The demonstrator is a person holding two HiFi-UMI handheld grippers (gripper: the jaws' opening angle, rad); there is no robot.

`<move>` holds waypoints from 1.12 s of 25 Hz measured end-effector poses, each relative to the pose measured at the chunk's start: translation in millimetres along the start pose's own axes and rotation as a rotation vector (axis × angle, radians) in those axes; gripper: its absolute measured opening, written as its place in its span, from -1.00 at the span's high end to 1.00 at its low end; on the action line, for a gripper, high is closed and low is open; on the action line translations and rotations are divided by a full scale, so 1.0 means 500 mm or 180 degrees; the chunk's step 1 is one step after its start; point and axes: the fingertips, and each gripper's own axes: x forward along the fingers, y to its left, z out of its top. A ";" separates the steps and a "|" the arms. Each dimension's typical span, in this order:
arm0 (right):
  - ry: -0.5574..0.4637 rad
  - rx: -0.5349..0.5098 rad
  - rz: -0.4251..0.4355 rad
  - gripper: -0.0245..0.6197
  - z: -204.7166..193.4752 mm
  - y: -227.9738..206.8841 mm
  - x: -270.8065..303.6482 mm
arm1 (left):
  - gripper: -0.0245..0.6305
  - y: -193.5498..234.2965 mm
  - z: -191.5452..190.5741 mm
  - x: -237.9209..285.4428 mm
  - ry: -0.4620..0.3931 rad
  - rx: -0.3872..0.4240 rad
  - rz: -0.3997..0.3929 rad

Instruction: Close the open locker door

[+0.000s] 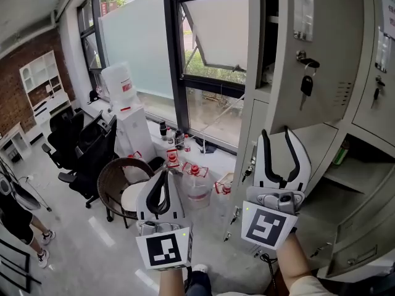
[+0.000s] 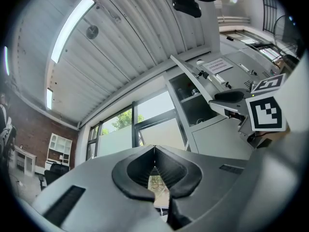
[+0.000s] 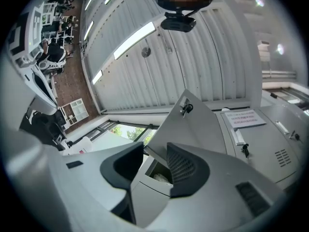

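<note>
The open grey locker door (image 1: 324,60) swings out from the upper locker, with a key (image 1: 306,84) hanging in its lock. My right gripper (image 1: 276,135) points up at the door's lower edge, and its jaws are apart. In the right gripper view the door (image 3: 193,124) and its key (image 3: 185,108) rise just past the open right gripper (image 3: 155,162), with the locker's inside (image 3: 158,172) showing between the fingers. My left gripper (image 1: 165,176) is shut and empty, lower and to the left, away from the lockers. The left gripper (image 2: 154,151) has its tips touching.
A lower locker compartment (image 1: 361,171) at the right also stands open. A water dispenser (image 1: 126,110), black office chairs (image 1: 86,143), a round chair (image 1: 126,190) and bottles (image 1: 192,172) stand on the floor by the window (image 1: 210,48). A person (image 1: 18,221) is at the far left.
</note>
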 end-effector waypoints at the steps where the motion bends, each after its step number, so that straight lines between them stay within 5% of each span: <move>1: 0.0009 -0.0024 -0.0019 0.46 -0.004 0.005 0.008 | 0.91 0.005 -0.004 0.016 -0.0016 0.0013 -0.0026; 28: 0.0589 -0.0395 -0.0472 0.46 -0.153 0.070 0.196 | 0.91 0.035 -0.104 0.326 -0.0060 -0.0390 -0.0827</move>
